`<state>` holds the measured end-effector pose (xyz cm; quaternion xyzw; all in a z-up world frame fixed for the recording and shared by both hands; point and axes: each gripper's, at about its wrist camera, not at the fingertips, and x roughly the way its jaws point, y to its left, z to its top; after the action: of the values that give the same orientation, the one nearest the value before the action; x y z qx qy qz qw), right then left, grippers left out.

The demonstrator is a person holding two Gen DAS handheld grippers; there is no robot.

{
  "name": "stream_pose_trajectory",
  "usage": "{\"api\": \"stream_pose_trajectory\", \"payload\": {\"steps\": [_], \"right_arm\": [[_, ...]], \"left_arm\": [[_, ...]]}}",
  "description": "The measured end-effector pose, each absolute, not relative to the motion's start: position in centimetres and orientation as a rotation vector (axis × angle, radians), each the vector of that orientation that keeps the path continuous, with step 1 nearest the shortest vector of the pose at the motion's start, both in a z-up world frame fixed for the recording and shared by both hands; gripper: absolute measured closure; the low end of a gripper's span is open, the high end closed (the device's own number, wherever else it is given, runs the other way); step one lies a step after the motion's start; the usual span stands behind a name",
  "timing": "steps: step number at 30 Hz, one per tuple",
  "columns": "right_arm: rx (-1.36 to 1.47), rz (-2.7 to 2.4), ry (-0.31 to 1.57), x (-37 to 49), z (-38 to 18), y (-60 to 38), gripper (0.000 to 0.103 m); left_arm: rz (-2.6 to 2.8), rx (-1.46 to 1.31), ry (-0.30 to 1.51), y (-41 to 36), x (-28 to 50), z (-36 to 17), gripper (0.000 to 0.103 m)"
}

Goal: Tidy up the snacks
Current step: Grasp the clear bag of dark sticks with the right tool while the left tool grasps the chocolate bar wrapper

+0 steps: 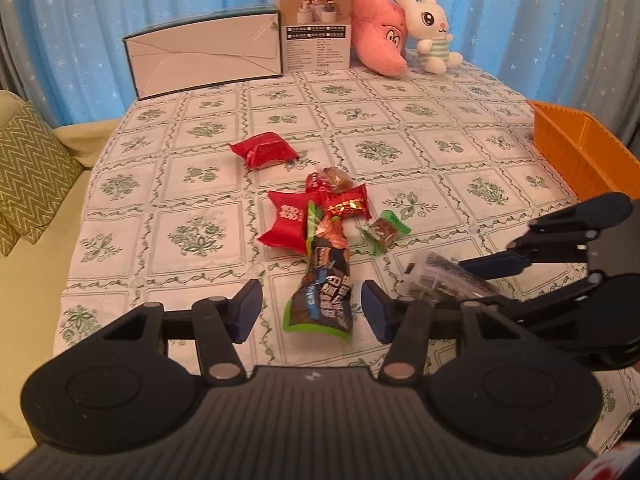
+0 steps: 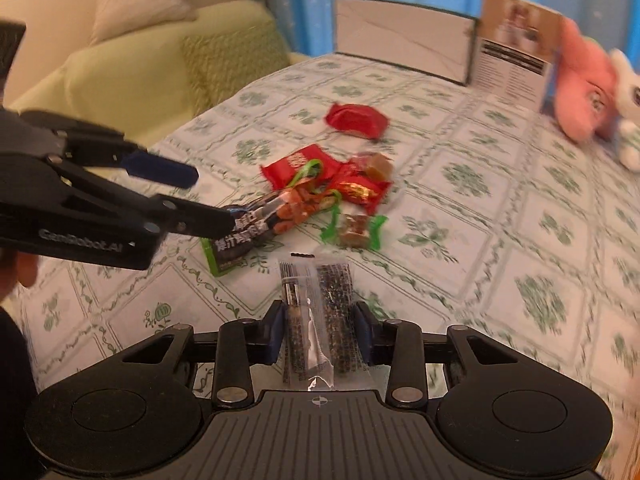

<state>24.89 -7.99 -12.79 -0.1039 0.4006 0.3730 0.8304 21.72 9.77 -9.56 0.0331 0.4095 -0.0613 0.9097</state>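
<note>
Left wrist view: the left gripper (image 1: 312,310) stands with its fingers wide, and the lower end of a long dark snack packet with green edges (image 1: 322,280) lies on the tablecloth (image 1: 440,152) between the blue pads, touching neither. Above it, at frame centre, sit a red pouch (image 1: 289,224), a small red candy (image 1: 347,204), a brown sweet in clear wrap (image 1: 336,178) and a green-ended sweet (image 1: 383,232); another red pouch (image 1: 264,150) lies apart, higher and to the left. At the right edge the right gripper (image 1: 472,284) reaches in, its fingers closed on a clear packet of dark sticks (image 1: 448,276). An orange bin (image 1: 580,148) stands at the upper right; boxes and two plush toys line the top.

Right wrist view: the right gripper (image 2: 320,332) has narrow fingers pressing both sides of the clear packet of dark sticks (image 2: 316,312), which rises upright from bottom centre, its top clear of the table. The left gripper (image 2: 208,196) enters from the left, one finger above and one beside the dark snack packet (image 2: 256,228). The view is blurred toward the right.
</note>
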Motion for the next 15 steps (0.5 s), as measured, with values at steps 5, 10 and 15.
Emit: {"api": "stream_pose_trajectory", "payload": {"steps": [5, 10, 15], "right_arm": [[-0.13, 0.687, 0.84, 24.1, -12.3, -10.5, 0.066], [-0.069, 0.609, 0.843, 23.9, -12.2, -12.4, 0.066], [-0.051, 0.577, 0.849, 23.9, -12.4, -13.3, 0.066]], "left_arm": [[-0.148, 0.096, 0.851, 8.6, 23.3, -10.6, 0.058], [-0.131, 0.169, 0.831, 7.1, 24.6, -11.4, 0.066], [-0.117, 0.262, 0.832, 5.7, 25.3, -12.1, 0.073]]}}
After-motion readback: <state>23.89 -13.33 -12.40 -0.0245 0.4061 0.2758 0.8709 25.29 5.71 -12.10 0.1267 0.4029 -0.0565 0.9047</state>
